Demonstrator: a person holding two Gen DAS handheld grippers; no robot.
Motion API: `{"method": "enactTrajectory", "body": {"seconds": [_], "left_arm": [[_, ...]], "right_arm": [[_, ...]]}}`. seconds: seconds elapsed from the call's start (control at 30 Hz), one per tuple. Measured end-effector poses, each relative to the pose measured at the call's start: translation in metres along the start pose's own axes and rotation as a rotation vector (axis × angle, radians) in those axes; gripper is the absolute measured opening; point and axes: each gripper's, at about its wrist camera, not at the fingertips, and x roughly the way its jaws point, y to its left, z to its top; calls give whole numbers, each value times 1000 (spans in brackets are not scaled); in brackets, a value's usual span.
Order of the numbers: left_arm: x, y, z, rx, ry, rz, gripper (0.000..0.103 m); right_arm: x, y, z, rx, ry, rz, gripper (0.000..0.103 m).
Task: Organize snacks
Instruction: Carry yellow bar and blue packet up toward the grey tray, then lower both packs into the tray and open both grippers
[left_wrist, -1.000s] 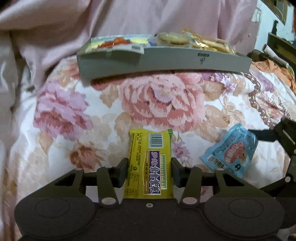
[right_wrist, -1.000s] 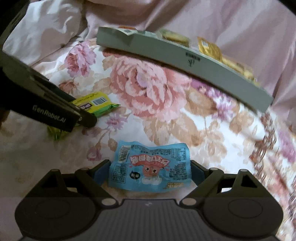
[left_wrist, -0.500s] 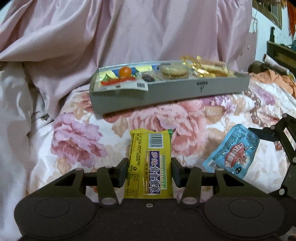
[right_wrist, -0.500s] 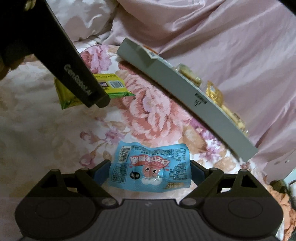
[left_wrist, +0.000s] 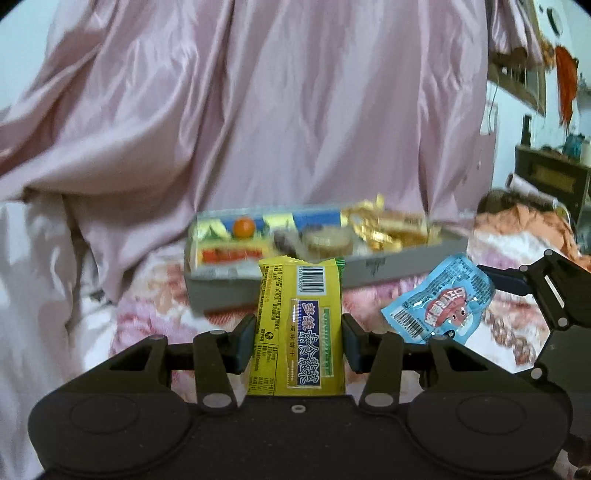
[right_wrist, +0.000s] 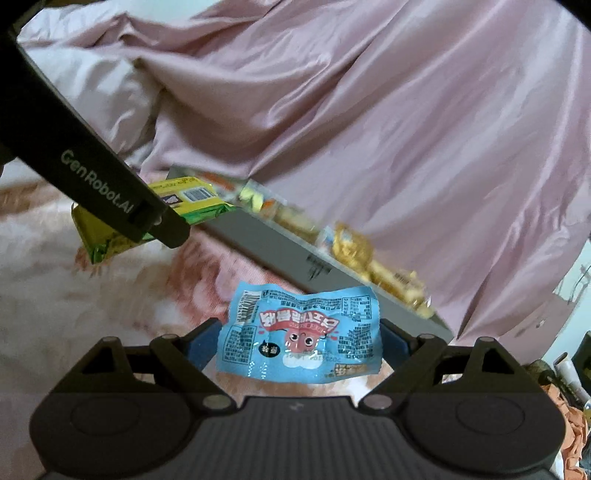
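Our left gripper (left_wrist: 298, 341) clenches the yellow packet (left_wrist: 299, 328), long axis pointing ahead at the grey tray (left_wrist: 406, 267); our right gripper (right_wrist: 300, 341) grasps the blue packet (right_wrist: 301, 334) crosswise, the tray ahead.

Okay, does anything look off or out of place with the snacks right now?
Nothing looks spilled or damaged. The yellow packet sits straight in the left gripper, and the blue packet, a little crinkled, is in the right gripper. The grey tray lies flat, its contents blurred.
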Motion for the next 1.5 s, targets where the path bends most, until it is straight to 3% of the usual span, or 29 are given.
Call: {"method": "enactTrajectory", "body": {"seconds": [0.3, 0.57, 0.8, 1.07, 1.37, 1.43, 1.5], "left_arm": [[9, 19, 43, -123, -150, 84, 50], [50, 31, 69, -162, -185, 113, 50], [77, 47, 76, -175, -210, 106, 50], [99, 60, 77, -217, -127, 72, 50], [112, 64, 73, -236, -81, 37, 51], [113, 64, 72, -245, -78, 34, 53], [110, 63, 74, -260, -85, 29, 64]], "right_arm": [[7, -19, 19, 55, -141, -67, 91], [40, -49, 39, 158, -229, -117, 91], [80, -72, 47, 280, -220, -102, 91], [119, -73, 55, 348, -164, 40, 91], [139, -62, 51, 361, -121, 77, 91], [142, -61, 50, 366, -116, 89, 92], [144, -61, 50, 362, -113, 94, 93]]}}
